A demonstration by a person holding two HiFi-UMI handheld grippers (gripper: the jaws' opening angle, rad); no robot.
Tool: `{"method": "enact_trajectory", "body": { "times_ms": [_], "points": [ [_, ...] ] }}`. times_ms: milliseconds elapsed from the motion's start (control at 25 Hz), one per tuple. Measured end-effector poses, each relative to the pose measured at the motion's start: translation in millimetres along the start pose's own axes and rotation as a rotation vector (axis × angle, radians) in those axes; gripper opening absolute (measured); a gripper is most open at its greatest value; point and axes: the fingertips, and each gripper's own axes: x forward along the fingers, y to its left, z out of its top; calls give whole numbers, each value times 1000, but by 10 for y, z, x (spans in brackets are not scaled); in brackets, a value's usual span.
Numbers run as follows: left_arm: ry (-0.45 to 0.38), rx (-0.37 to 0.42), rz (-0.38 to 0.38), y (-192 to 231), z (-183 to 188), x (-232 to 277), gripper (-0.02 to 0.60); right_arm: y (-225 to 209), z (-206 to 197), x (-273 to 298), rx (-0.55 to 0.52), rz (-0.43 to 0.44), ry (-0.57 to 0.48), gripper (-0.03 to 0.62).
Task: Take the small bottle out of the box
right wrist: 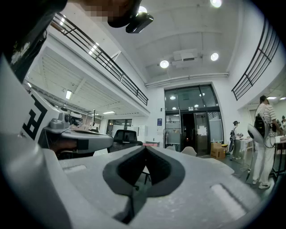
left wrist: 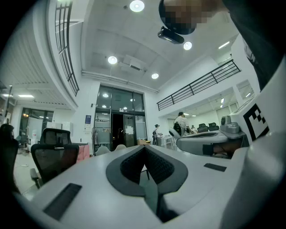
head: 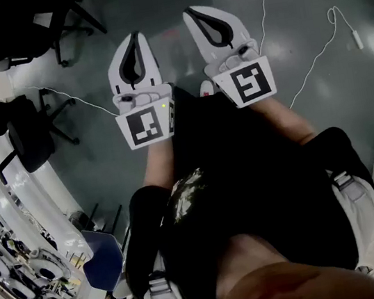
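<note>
No small bottle and no box appear in any view. In the head view the person holds both grippers close to the body, above a grey floor. My left gripper is shut, its two white jaws meeting at the tips with nothing between them. My right gripper sits beside it and is shut and empty too. In the left gripper view my left gripper points out into a large hall, and the right gripper's body shows at the right. In the right gripper view my right gripper faces the same glass doors.
Black office chairs stand at the left on the floor, near a curved white desk crowded with small items. White cables trail across the floor. A person stands at the far right of the hall, and others are by distant desks.
</note>
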Motion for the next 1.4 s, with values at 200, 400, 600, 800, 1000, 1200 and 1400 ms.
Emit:
{"method": "enact_trajectory", "body": {
  "times_ms": [200, 400, 600, 800, 1000, 1200, 1400],
  "points": [
    [-2, 1, -1, -56, 35, -95, 12, 69, 9, -117, -8, 8, 2, -6],
    [-17, -19, -3, -129, -6, -132, 12, 125, 19, -257, -17, 11, -19, -6],
    [-18, -23, -3, -118, -37, -92, 12, 70, -3, -216, -14, 0, -27, -6],
    [-12, -24, -3, -14, -70, 44, 12, 23, -49, -89, -8, 3, -18, -6],
    [-11, -19, -10, 101, -87, 233, 12, -75, -88, 121, -7, -4, -19, -6],
    [26, -49, -13, 206, -135, 453, 12, -146, -150, 364, 3, 3, -15, -5],
    [25, -38, -14, 369, -183, 683, 12, -250, -159, 633, 1, 3, -20, -6]
  ]
}}
